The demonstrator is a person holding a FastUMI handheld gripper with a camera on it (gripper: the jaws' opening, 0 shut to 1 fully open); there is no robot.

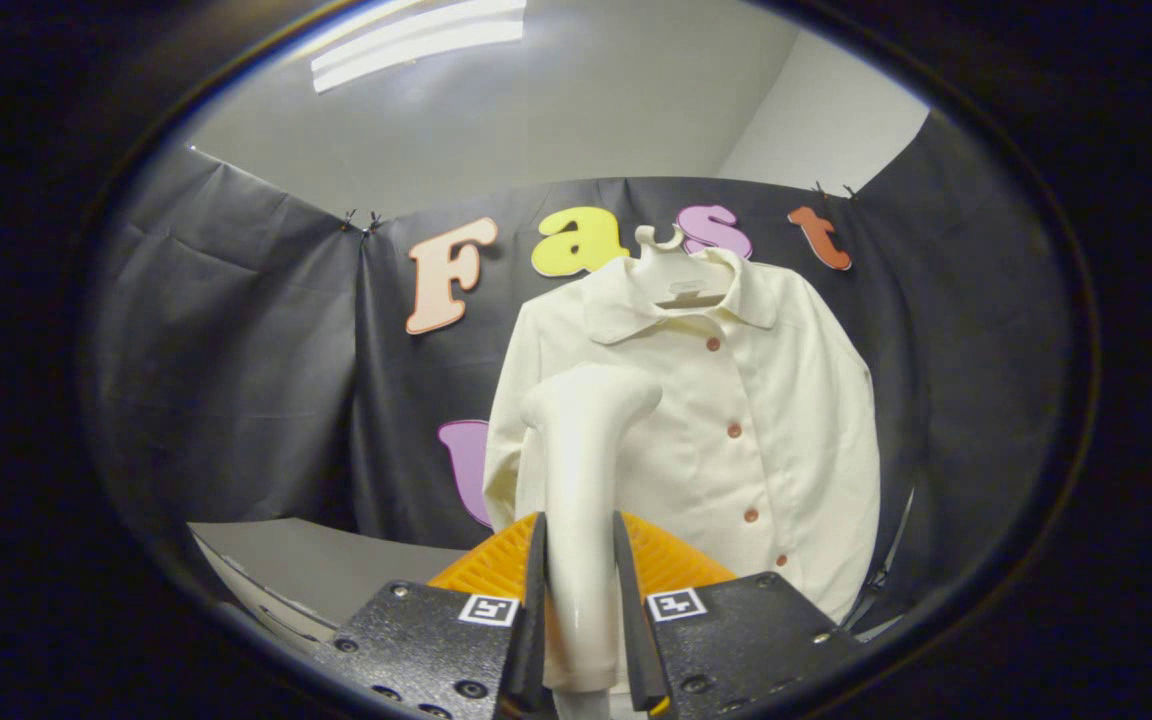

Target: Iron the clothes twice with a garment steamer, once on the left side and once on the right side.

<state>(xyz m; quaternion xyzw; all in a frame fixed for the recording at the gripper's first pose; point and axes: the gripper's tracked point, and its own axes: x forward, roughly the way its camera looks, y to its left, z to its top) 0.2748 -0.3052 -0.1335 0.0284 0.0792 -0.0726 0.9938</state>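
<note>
A cream button-up shirt (736,420) hangs on a white hanger (681,280) against the black cloth wall, beyond the fingers. A white garment steamer (586,440) stands upright between the fingers, its handle pinched from both sides. My gripper (581,610) is shut on that handle. The steamer's head sits in front of the shirt's left half, near the left sleeve; whether it touches the cloth I cannot tell.
A grey table surface (336,570) lies low and to the left of the fingers. Black cloth walls (236,350) close in the booth on the left, back and right.
</note>
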